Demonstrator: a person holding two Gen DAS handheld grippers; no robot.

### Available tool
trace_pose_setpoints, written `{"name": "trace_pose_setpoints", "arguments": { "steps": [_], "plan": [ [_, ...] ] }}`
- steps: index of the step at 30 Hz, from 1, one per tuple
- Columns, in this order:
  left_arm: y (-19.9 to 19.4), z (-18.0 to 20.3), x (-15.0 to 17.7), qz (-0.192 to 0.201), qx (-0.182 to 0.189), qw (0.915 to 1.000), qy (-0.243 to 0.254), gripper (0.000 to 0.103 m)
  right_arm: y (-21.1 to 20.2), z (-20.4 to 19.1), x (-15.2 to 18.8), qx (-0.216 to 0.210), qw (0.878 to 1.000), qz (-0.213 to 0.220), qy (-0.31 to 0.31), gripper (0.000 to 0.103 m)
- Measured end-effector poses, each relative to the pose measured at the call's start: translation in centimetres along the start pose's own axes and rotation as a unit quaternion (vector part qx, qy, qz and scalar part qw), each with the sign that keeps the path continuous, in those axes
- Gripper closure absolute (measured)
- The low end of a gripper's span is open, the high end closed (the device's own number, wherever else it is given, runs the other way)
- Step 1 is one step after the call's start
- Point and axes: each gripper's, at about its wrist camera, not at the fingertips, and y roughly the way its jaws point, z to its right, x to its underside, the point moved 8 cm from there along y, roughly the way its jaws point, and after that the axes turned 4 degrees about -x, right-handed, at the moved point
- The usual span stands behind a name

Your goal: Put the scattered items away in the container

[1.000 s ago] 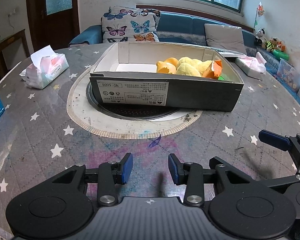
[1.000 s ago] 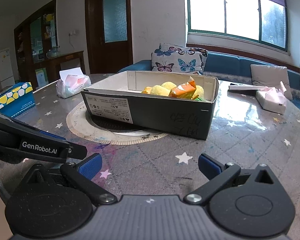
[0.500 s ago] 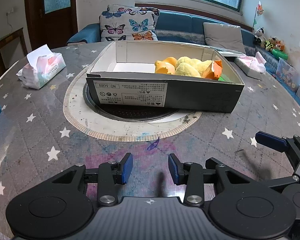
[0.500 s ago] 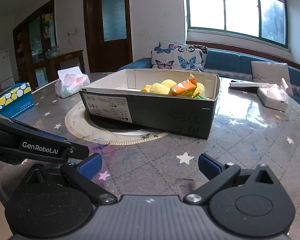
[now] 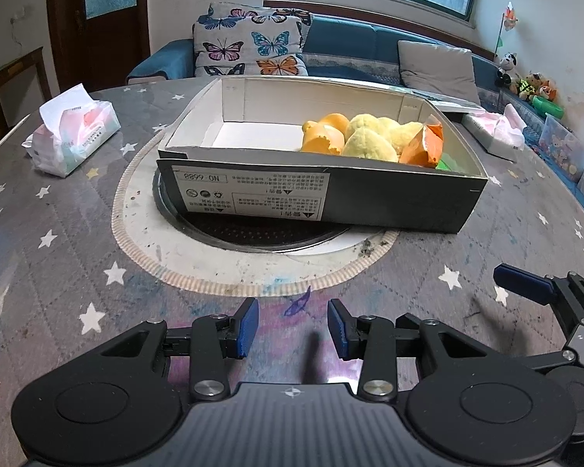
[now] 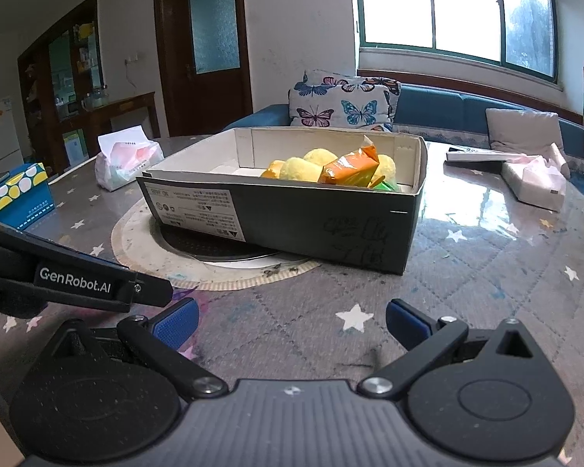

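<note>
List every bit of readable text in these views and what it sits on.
"GenRobot.AI": side of the left gripper.
"NO: 6688", printed upside down: white label on the dark box.
Label's fine print, scribbles on the box end, tissue pack print: too small or unclear to read.

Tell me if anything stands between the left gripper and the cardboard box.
Nothing visible does. The left gripper is open and empty over bare starred tablecloth, and only the round mat lies flat between it and the box. The right gripper sits off to the side.
</note>
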Motion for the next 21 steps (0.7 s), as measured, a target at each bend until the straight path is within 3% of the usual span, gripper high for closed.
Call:
{"name": "trace_pose_setpoints", "arguments": {
  "steps": [6,9,21],
  "plan": [
    [0.6,0.1,-0.6,-0.002,0.003,1.0000,-0.001,0.062,0.9,0.2,-0.2,-0.001,1.000,-0.007,-0.001,0.000],
    [0.7,0.1,-1.2,0.008,0.005,0.9999,-0.002,0.072,1.2,0.3,-0.3,-0.002,1.000,-0.008,-0.001,0.000],
    [1.1,0.1,-2.2,0.031,-0.014,0.9994,0.008,0.073,1.7,0.7,-0.6,-0.003,1.000,-0.007,0.004,0.000]
  ]
}}
